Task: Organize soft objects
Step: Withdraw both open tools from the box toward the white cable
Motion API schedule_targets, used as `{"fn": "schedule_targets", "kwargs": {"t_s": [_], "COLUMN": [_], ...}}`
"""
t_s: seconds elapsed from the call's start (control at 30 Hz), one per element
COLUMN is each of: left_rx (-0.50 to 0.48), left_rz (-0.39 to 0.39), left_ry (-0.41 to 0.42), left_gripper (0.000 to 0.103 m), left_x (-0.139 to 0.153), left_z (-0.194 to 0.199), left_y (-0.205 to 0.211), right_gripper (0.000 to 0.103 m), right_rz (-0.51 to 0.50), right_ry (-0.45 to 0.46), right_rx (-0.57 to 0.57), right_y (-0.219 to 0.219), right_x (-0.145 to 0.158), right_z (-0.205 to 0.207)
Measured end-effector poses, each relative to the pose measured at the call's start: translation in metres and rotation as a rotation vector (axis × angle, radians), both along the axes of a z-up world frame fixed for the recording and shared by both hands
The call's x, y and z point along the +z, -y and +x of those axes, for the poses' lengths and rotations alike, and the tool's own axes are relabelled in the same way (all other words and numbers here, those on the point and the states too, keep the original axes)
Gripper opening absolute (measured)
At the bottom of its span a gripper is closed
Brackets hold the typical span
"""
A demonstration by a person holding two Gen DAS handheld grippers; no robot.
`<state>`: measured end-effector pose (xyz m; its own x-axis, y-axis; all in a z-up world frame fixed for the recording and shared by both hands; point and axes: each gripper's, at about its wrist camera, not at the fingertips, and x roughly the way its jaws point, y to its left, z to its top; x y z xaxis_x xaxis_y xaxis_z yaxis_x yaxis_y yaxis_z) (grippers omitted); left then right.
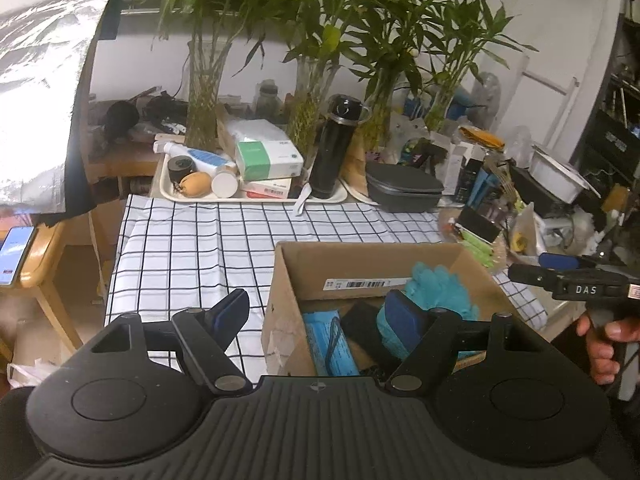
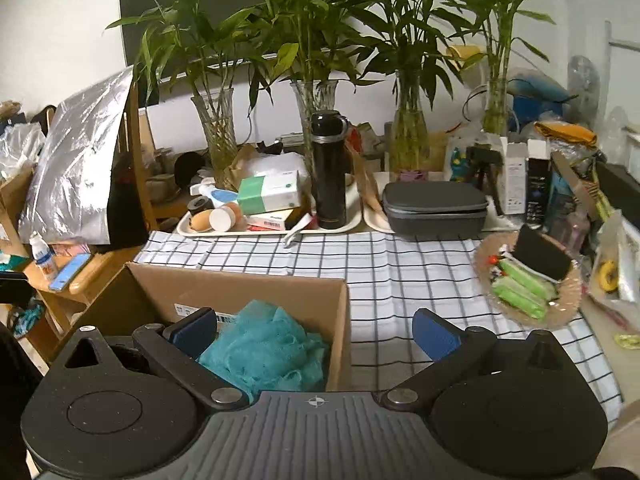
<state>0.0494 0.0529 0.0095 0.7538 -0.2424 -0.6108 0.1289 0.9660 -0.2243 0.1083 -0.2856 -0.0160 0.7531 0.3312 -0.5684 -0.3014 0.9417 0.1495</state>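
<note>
**Both grippers wide open over the cardboard box**

Here's the left gripper (image 1: 320, 316), fingers spread wide and holding nothing, one blue pad out over the checked tablecloth (image 1: 192, 248), the other hanging inside the cardboard box (image 1: 288, 280). Down in that box: a teal mesh bath sponge (image 1: 440, 288) against the far right side, a light blue rolled item (image 1: 332, 340) lying along the left wall, and something black between them, too dark to name.

Over to the right gripper (image 2: 316, 332), also fully open and empty. Its left finger sits just above the sponge (image 2: 268, 348), its right finger over the cloth (image 2: 400, 264) beside the box (image 2: 240, 288). From the left wrist view, that right gripper (image 1: 560, 276) shows at the frame edge, with the person's hand (image 1: 604, 344) wrapped around its handle.

Further back, a woven plate (image 2: 568, 304) carrying green packets (image 2: 520, 288) rests on the cloth's right side, well apart from the box. A black flask (image 2: 328, 168) stands upright on a white tray (image 2: 352, 216), next to a closed grey case (image 2: 436, 208).
</note>
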Motion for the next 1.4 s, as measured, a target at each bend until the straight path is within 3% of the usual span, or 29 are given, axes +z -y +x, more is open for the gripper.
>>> {"fn": "schedule_targets", "kwargs": {"t_s": [0.13,0.57,1.03,1.17,1.4], "left_rx": [0.028,0.030,0.020,0.020,0.000], "left_rz": [-0.021,-0.017,-0.005,0.001,0.039], "left_ry": [-0.014,-0.031,-0.063,-0.075,-0.075], "left_gripper": [0.075,0.075,0.074,0.074,0.074], "left_x": [0.000,0.001,-0.011,-0.016,-0.022], "left_z": [0.000,0.023,0.077,0.096,0.130], "left_y": [-0.003,-0.001,-0.008,-0.010,-0.008], "right_gripper": [0.103,0.103,0.103,0.103,0.103], "right_rz": [-0.062,-0.111,-0.023,-0.015,-0.084], "right_ry": [-0.025,-0.082,-0.187,-0.181,-0.153], "right_rx": [0.001,0.031,0.075,0.048,-0.042], "right_y": [-0.006,-0.019,-0.007,-0.003,0.000], "right_x": [0.002,0.005,-0.005,-0.009,-0.014], "right_z": [0.002,0.034,0.087,0.102,0.132]}}
